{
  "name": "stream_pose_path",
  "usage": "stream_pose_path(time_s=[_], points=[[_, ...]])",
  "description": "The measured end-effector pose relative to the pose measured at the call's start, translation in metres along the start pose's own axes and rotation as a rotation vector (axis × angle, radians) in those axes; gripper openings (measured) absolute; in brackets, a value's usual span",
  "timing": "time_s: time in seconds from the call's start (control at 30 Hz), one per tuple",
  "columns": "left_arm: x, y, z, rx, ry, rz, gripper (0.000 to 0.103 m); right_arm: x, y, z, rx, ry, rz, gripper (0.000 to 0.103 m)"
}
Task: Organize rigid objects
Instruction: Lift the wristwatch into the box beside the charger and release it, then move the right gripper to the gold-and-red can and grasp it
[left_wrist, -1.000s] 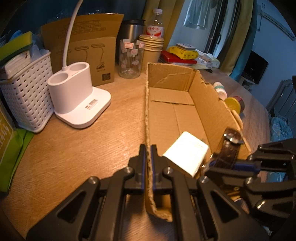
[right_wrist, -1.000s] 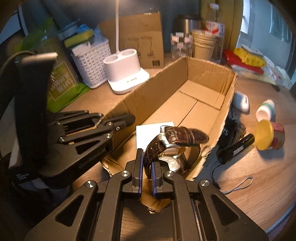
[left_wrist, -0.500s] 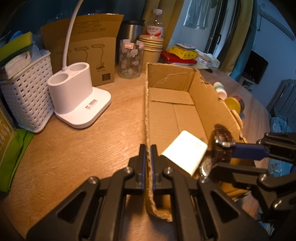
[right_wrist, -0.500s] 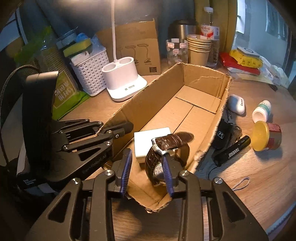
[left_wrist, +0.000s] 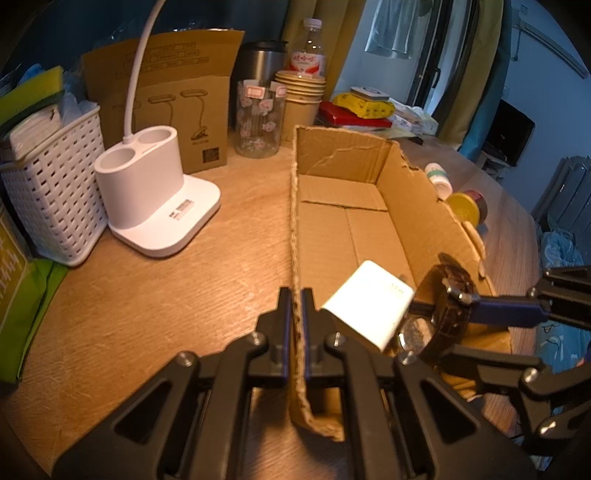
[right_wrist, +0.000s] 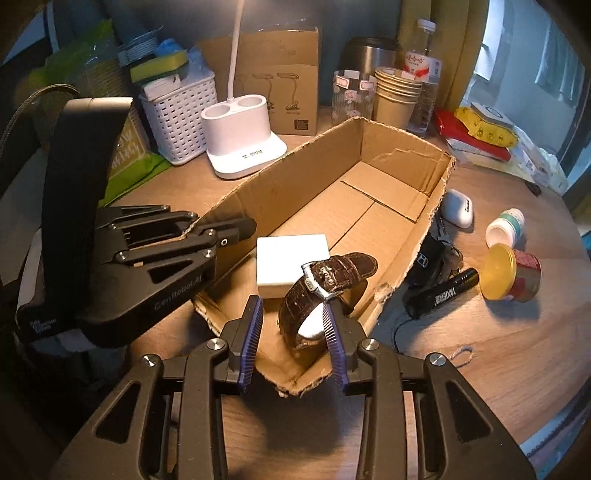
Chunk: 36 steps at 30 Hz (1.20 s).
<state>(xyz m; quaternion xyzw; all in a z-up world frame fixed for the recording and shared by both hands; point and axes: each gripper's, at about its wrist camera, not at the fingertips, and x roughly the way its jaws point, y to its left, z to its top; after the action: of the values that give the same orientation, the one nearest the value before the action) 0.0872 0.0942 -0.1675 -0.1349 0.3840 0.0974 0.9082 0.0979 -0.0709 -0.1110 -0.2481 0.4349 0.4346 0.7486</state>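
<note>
An open cardboard box (right_wrist: 295, 177) lies on the wooden table. My left gripper (left_wrist: 293, 295) is shut on the near end of the box's left wall (left_wrist: 295, 221), and it also shows in the right wrist view (right_wrist: 243, 226). A white block (right_wrist: 291, 258) rests on the box floor. Beside it a brown leather watch (right_wrist: 325, 280) stands on edge between the fingers of my right gripper (right_wrist: 291, 304). That gripper is open. The watch leans against its right finger, and a clear gap separates it from the left finger. In the left wrist view the watch (left_wrist: 448, 314) sits right of the block (left_wrist: 369, 306).
Right of the box lie a black flashlight (right_wrist: 443, 291), a yellow-lidded can (right_wrist: 509, 273), a small white bottle (right_wrist: 504, 227), a white case (right_wrist: 458, 208) and a black key fob (right_wrist: 428, 258). Behind and left stand a white lamp base (right_wrist: 245, 147), a white basket (right_wrist: 177, 114) and paper cups (right_wrist: 397, 96).
My right gripper opened and let go of the watch, which now stands lower in the box beside the white block. The left gripper kept its grip on the box wall.
</note>
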Motion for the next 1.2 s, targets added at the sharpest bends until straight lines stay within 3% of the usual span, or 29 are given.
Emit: stream_pose_path(time_s=[0.13, 0.33, 0.47, 0.53, 0.63, 0.8, 1.0, 1.2], points=[[-0.001, -0.001, -0.001, -0.001, 0.0, -0.001, 0.004, -0.012, 0.004, -0.001, -0.026, 0.03, -0.014, 0.036], [-0.002, -0.002, -0.003, 0.001, -0.002, 0.001, 0.004, -0.023, -0.002, -0.004, -0.017, 0.014, -0.019, 0.045], [-0.002, -0.001, -0.003, 0.001, -0.003, 0.001, 0.004, -0.035, -0.016, -0.007, 0.032, -0.044, -0.037, 0.049], [-0.001, -0.001, -0.003, 0.001, -0.003, 0.001, 0.004, -0.043, -0.027, -0.008, 0.074, -0.088, -0.059, 0.06], [-0.001, -0.001, -0.003, 0.002, -0.004, 0.002, 0.004, -0.058, -0.048, -0.009, 0.166, -0.172, -0.103, 0.067], [-0.001, -0.001, -0.003, 0.002, -0.003, 0.001, 0.004, -0.076, -0.082, -0.011, 0.281, -0.253, -0.179, 0.067], [-0.001, -0.001, -0.003, 0.003, -0.003, 0.001, 0.004, -0.072, -0.112, -0.018, 0.354, -0.273, -0.294, 0.067], [-0.001, -0.001, -0.004, 0.002, -0.004, -0.001, 0.004, -0.058, -0.135, -0.023, 0.376, -0.284, -0.341, 0.073]])
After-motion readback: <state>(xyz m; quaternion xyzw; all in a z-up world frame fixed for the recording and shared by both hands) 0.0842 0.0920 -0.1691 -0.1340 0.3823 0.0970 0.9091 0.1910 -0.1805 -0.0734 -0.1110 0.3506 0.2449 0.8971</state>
